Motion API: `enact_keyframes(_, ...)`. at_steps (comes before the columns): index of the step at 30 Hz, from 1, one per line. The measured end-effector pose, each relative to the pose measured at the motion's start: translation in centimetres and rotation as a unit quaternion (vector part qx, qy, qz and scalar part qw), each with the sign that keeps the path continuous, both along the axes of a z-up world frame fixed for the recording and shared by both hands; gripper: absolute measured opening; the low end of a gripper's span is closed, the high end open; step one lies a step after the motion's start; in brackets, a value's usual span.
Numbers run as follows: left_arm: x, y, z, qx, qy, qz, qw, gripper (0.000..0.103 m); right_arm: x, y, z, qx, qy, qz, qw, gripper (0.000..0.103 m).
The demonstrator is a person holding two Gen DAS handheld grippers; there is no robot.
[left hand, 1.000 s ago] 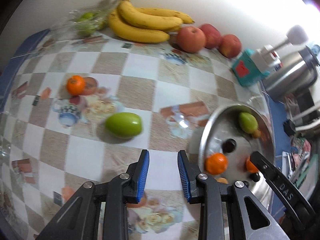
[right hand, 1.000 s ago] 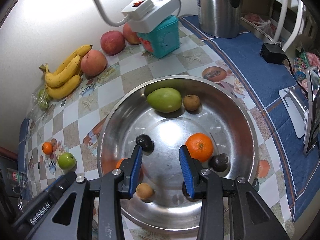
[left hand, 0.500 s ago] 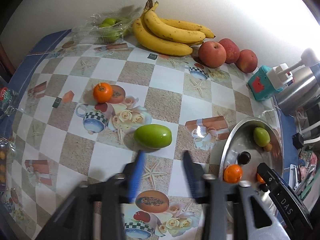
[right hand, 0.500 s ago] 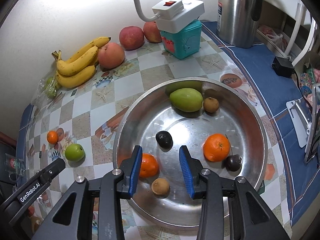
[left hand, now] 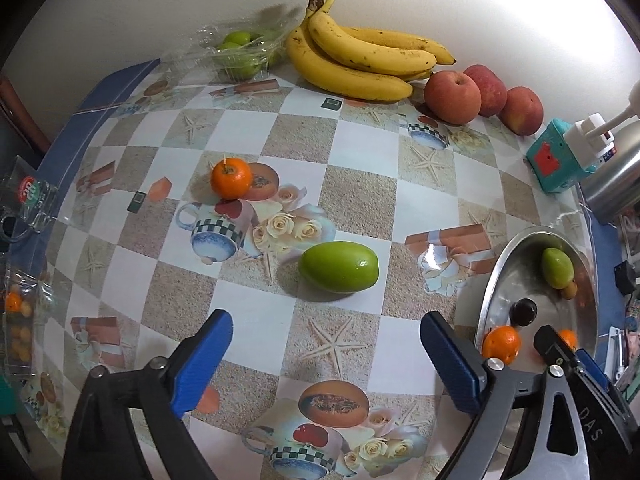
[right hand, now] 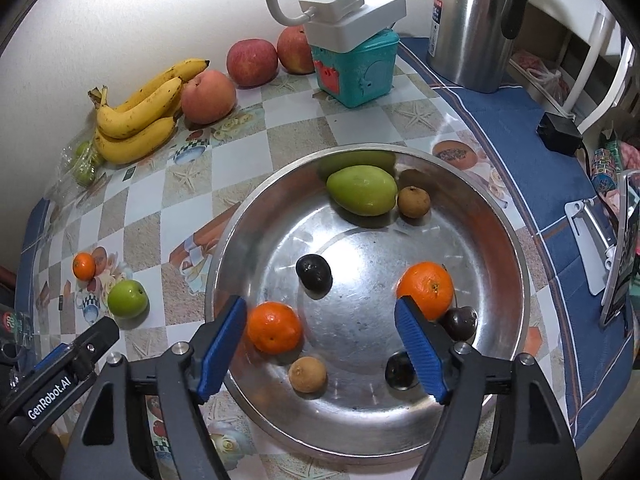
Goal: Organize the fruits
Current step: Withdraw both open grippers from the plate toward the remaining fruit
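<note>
Left wrist view: I have the left gripper [left hand: 326,354] spread wide, nothing between its blue pads [left hand: 202,360], above the patterned tablecloth [left hand: 360,152].
Green fruit on cloth: the green mango-like fruit [left hand: 339,267] lies on its side just ahead of my left fingers, apart from them.
Loose mandarin: small orange mandarin [left hand: 231,178] sits farther back to the left, well apart from the green fruit.
Back wall row: banana bunch [left hand: 360,64], three red apples [left hand: 452,98], and a clear bag of small green fruit [left hand: 240,54].
Right wrist view: right gripper [right hand: 320,348] also held wide apart, gripping nothing, over the steel bowl [right hand: 516,248].
Bowl contents: green mango [right hand: 361,195], a brown longan [right hand: 413,201] touching it, two mandarins [right hand: 274,327], a dark plum [right hand: 314,273], a second longan [right hand: 307,374], two dark round fruits near my right finger.
Behind bowl: teal box [right hand: 354,70] with white power strip [right hand: 352,8] on top; steel kettle [right hand: 476,24].
</note>
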State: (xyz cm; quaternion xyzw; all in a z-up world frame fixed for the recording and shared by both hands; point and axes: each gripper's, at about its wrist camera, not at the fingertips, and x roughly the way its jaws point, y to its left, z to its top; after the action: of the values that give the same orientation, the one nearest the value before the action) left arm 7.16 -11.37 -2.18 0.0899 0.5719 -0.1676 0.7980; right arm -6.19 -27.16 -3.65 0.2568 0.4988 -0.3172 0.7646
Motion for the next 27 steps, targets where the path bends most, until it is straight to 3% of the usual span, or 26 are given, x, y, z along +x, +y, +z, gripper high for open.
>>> enact_keyframes(5, -0.13, -0.15, 0.11, 0.007, -0.015, -0.005, 0.9998, 0.103, 0.09, 0.17, -0.15, -0.006, 0.006, 0.006, 1.0, 0.084)
enact_keyframes(6, -0.16, -0.19, 0.14, 0.011, -0.019, -0.007, 0.9997, 0.103, 0.08, 0.2, -0.16, -0.01, 0.008, 0.006, 1.0, 0.087)
enact_keyframes(7, -0.15, -0.22, 0.14, 0.014, -0.022, -0.009, 0.9996, 0.103, 0.08, 0.22, -0.26, -0.012, 0.014, 0.006, 1.0, 0.098)
enact_keyframes(9, -0.12, -0.17, 0.14, 0.015, -0.024, -0.009, 0.9996, 0.103, 0.08, 0.25, -0.36, -0.018, 0.02, 0.007, 1.0, 0.102)
enact_keyframes(27, -0.26, -0.26, 0.25, 0.036, -0.036, -0.014, 0.9986, 0.103, 0.63, 0.85, 0.05, -0.025, 0.021, 0.022, 0.999, 0.102)
